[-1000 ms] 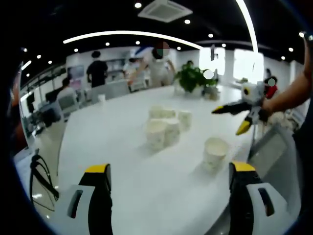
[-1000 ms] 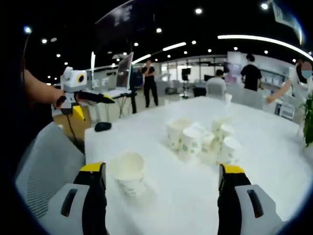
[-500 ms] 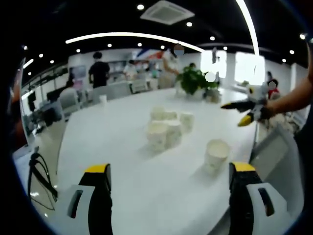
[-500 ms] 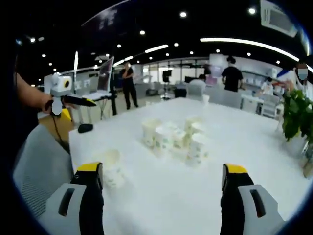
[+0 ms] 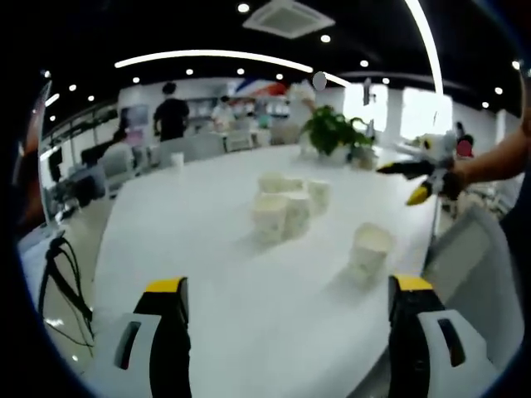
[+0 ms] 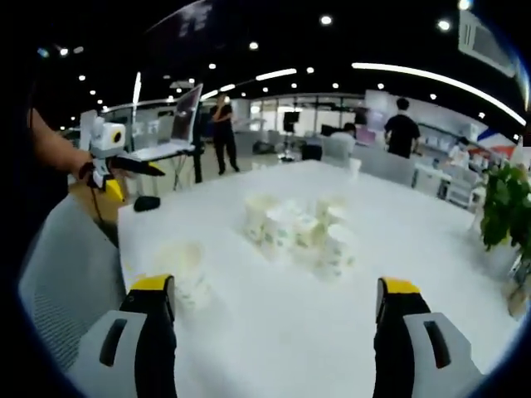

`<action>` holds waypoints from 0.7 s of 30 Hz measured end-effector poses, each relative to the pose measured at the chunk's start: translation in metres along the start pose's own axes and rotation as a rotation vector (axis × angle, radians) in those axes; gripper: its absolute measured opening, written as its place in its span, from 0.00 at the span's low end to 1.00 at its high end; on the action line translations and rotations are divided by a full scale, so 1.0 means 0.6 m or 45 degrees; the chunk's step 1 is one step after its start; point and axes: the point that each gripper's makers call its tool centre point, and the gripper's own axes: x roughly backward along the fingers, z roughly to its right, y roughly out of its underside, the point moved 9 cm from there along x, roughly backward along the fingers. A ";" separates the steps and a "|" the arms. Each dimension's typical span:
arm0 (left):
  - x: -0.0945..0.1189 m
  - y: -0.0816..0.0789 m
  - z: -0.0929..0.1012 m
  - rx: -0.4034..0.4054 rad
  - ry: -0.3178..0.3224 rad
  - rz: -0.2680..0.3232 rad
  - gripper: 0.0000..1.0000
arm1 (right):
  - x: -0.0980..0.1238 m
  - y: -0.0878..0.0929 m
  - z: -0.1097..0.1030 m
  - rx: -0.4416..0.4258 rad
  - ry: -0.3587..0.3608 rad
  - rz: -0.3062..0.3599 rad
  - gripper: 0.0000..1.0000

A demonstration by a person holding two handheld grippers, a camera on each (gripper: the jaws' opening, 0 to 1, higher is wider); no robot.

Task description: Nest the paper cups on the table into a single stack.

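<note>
Several white paper cups stand upright on a white table. A cluster of cups sits mid-table, with one lone cup apart at the near right edge. In the right gripper view the same cluster is ahead and the lone cup is near the left jaw. My left gripper is open above the near table, holding nothing. My right gripper is open too, empty. The right gripper also hangs in the air at right, the left gripper at left.
A potted plant stands at the table's far end. A grey mesh chair sits beside the table edge. A dark mouse-like object lies at a table corner. People stand in the office behind.
Both views shifted slightly as the hands moved; the right gripper view swung right, so the lone cup slid toward its left jaw. The cups did not move. Both grippers stay open.
</note>
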 end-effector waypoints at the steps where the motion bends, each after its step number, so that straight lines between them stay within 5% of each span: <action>1: -0.002 0.000 -0.003 -0.002 -0.001 0.001 0.97 | 0.000 -0.003 0.002 -0.013 0.006 0.005 1.00; 18: -0.077 -0.001 -0.023 -0.104 0.070 -0.076 1.00 | 0.016 0.002 -0.012 -0.077 0.016 0.016 1.00; 21: -0.094 -0.011 -0.032 -0.066 0.077 -0.044 1.00 | 0.017 -0.001 -0.013 -0.076 0.018 0.014 1.00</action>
